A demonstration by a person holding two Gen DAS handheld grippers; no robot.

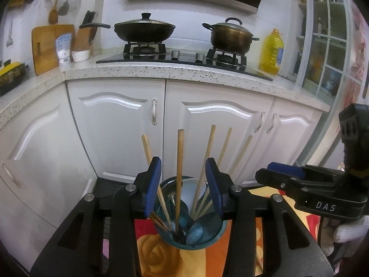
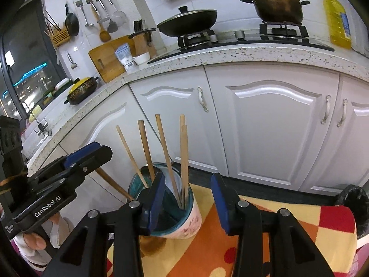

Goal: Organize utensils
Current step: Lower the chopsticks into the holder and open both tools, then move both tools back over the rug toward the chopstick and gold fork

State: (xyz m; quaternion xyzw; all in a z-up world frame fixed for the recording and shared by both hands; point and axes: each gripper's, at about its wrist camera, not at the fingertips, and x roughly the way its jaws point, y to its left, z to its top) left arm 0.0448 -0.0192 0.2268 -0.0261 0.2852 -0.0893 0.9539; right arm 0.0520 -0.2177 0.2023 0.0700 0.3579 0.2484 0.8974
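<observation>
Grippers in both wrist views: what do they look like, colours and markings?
Both are black plastic frames with silver bolts and ribbed blue pads. The left gripper reads "GenRobot.AI" in white on its side; the right gripper reads "DAS". A white knit glove covers the right hand.

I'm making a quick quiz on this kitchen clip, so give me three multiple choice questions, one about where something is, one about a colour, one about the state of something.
1. Where does the cup with the chopsticks stand?
A. on the stove
B. on a patterned cloth
C. in the sink

2. What colour is the cup's inside?
A. teal
B. red
C. black

3. How are the right gripper and the left gripper set?
A. both shut on chopsticks
B. one open, one shut
C. both open

Answers:
1. B: the cup rests on the orange, yellow and red cloth, below the counter.
2. A: its inner wall and rim show teal in both wrist views.
3. C: each gripper's blue pads stand apart, with nothing pinched between them.
</observation>
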